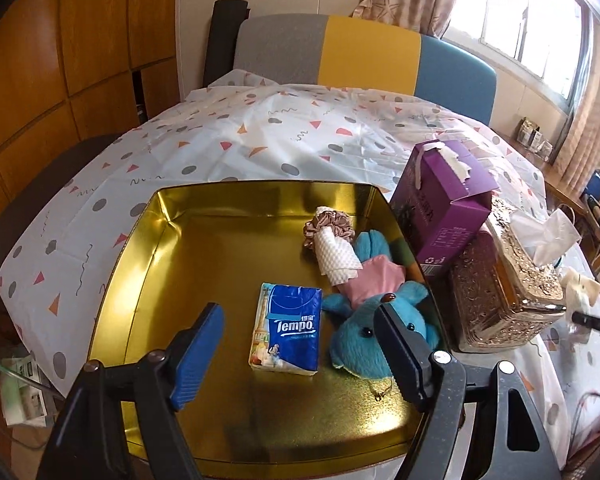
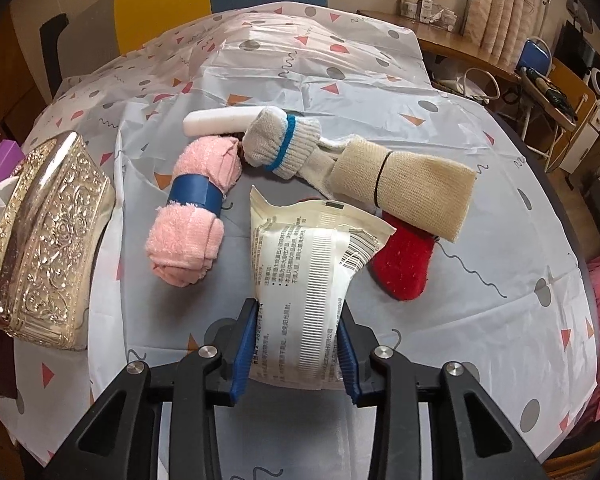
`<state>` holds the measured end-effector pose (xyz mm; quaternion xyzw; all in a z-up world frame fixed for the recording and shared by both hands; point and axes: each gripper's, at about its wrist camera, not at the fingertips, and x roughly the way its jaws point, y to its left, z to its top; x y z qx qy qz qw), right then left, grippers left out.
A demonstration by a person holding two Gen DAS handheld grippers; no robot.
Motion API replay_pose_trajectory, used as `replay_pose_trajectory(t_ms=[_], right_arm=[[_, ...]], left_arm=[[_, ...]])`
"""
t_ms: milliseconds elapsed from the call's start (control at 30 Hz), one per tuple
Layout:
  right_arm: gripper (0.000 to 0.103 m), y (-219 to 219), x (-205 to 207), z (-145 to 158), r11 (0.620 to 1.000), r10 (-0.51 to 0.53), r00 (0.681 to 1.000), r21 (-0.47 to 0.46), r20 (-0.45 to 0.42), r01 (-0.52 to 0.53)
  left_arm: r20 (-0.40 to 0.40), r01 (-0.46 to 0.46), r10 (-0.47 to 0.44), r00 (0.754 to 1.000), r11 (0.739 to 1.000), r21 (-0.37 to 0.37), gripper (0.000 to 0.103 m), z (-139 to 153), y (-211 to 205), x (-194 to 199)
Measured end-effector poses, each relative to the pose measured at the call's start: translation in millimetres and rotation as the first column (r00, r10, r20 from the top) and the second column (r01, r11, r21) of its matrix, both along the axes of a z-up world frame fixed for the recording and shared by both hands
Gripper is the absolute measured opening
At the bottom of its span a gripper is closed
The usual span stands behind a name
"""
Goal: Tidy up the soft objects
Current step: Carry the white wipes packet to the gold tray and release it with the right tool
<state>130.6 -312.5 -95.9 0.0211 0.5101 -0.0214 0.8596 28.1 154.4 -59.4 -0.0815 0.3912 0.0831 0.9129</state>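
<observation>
In the left wrist view a gold tin tray (image 1: 148, 240) holds a blue Tempo tissue pack (image 1: 287, 334), a blue plush toy (image 1: 374, 320), a white rolled cloth (image 1: 338, 258) and a brown scrunchie (image 1: 320, 224). My left gripper (image 1: 300, 354) is open and empty above the tray, its fingers either side of the tissue pack. In the right wrist view my right gripper (image 2: 296, 346) is shut on a white wipes packet (image 2: 304, 276). Beyond it lie a pink rolled towel (image 2: 192, 208), a knit glove (image 2: 284, 144), a beige bandage roll (image 2: 404, 180), a red sponge (image 2: 404, 264) and a white bar (image 2: 220, 122).
An ornate silver tissue box (image 1: 504, 292) (image 2: 48, 240) stands right of the tray, with a purple carton (image 1: 444, 208) leaning on it. A patterned cloth (image 2: 380, 80) covers the table. A grey, yellow and blue chair back (image 1: 360, 52) stands behind.
</observation>
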Motion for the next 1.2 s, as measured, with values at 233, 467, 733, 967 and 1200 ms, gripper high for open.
replay_pose_trajectory(t_ms=[233,467,733,967,1200], right_arm=[[0.036,20.5,22.5,46.8,1.0,0.013,0.996,0.011,0.087,-0.014],[0.036,76.7,80.5,105.9,0.998,0.066,0.983,0.002,0.17,-0.067],[0.036,202.8,93.3,175.6,0.931,0.349,0.891,-0.001,0.291,-0.365],[0.036,313.1,4.5,152.8,0.674,0.722,0.644,-0.047,0.253,-0.737],[0.036,374.4,-63.1,69.6,0.468,0.881,0.467,-0.004,0.082,-0.883]], left_arm=[[0.014,0.011,-0.011,1.0,1.0,0.015,0.078,5.0,-4.1,-9.0],[0.023,0.012,-0.013,1.0,1.0,0.023,0.08,6.4,-2.1,-16.4],[0.017,-0.033,0.033,0.999,0.999,0.014,0.08,3.0,17.7,-19.5],[0.011,-0.149,0.149,0.989,0.989,0.0,0.08,-3.0,57.9,-28.5],[0.017,-0.204,0.204,0.979,0.979,-0.013,0.08,-4.1,77.2,-35.8]])
